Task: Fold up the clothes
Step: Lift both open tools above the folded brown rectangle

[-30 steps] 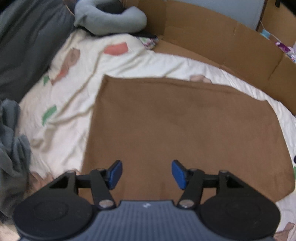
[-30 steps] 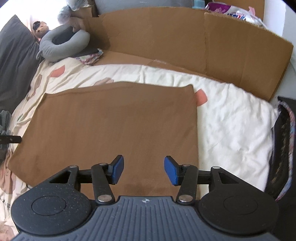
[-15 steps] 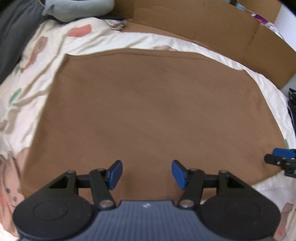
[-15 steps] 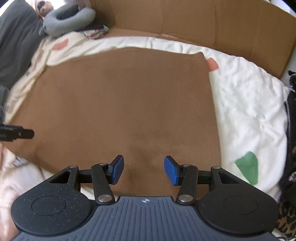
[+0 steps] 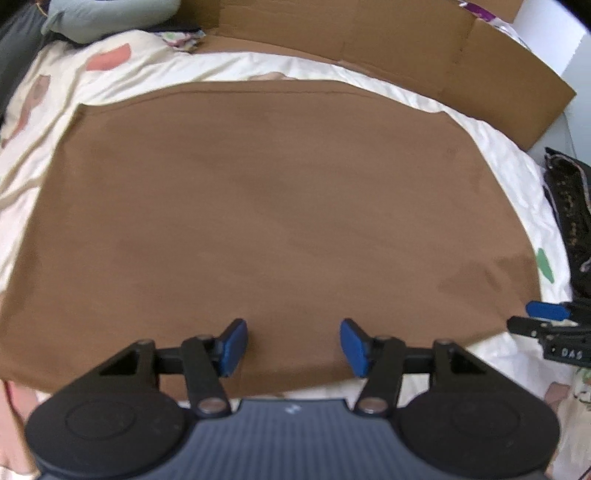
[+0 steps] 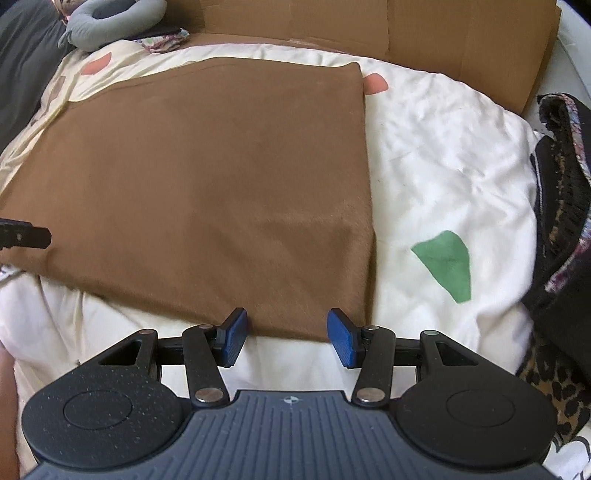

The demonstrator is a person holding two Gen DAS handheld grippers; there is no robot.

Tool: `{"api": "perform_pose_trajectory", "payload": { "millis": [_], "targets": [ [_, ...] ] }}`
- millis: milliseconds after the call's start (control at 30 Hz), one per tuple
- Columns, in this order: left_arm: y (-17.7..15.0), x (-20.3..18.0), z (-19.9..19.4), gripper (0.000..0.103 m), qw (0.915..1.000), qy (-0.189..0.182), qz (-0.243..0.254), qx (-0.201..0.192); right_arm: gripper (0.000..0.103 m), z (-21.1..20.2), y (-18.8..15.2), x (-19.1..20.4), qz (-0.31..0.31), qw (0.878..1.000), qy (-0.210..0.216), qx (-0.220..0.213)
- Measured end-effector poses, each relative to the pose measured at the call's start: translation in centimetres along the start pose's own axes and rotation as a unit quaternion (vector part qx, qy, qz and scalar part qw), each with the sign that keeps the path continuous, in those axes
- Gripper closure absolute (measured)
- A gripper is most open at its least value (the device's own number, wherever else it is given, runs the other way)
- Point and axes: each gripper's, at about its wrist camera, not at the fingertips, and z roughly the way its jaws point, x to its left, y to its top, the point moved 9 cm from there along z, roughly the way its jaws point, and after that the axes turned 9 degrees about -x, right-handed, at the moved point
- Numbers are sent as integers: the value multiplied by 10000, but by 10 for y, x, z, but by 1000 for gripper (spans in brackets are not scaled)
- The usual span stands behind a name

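- Grey curved neck pillow [image 5: 107, 16] lies at the far left corner of the bed, next to a dark grey cushion [image 6: 22, 62].
- Under everything is a cream bedsheet with coral and green patches [image 6: 443, 155], and a tan cardboard sheet [image 5: 406, 48] stands along its far edge.
- The flat brown rectangular cloth [image 5: 266, 206] lies spread and smooth on the sheet, filling most of the left wrist view.
- My left gripper [image 5: 291, 347] hangs over the near edge of the cloth; its blue pads [image 5: 232, 345] stand apart and have just been closing, with nothing clamped between them.
- My right gripper [image 6: 287, 338] hangs at the near right corner of the cloth, pads spread, one on each side of the hem; I see cloth between them, but no pad presses on it.
- In the left wrist view the right gripper's tips show at the cloth's right edge.
- At the far right a dark garment with leopard-print lining [image 6: 561, 206] is heaped at the bed's edge.
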Motion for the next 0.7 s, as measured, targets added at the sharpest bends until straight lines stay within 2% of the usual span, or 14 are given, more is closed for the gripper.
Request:
{"api": "perform_pose_trajectory", "payload": {
  "millis": [167,300,533,700],
  "targets": [
    [-3,-14,0,67,9998,-206,68,-34,58,-6,-12,-9,113,9999,-88,56],
    [-8,-30,1,83,9989,-441,184,-11,58,-13,-21,-17,337,9993,-159,47],
    [-10,-56,2,84,9954,-789,529,-125,59,-32,-9,-16,385,9984,-254,-321],
    [-6,-69,10,84,9938,-964,519,-177,59,-32,9,-10,328,9980,-197,-495]
  ]
}}
